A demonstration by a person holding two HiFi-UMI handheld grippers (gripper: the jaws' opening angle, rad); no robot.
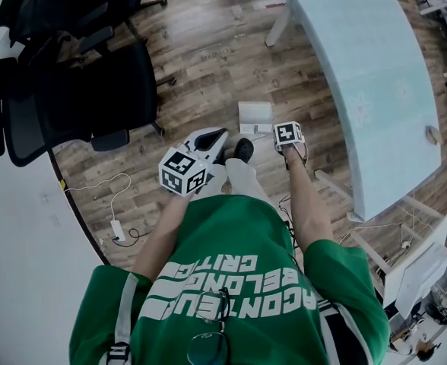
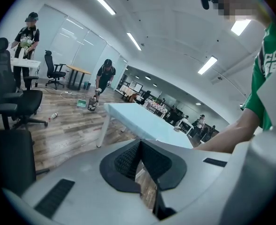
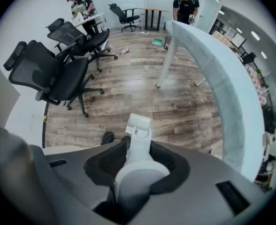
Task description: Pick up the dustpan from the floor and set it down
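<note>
Right tongs (image 3: 138, 154) downward, seemingly clamped; left tongs (image 2: 140, 161) shut.

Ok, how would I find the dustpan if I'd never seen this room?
Find the long pale blue table, then look at the wood floor beside it. The dustpan is the pale flat square just ahead of the black shoe, with its handle in the right gripper.
</note>
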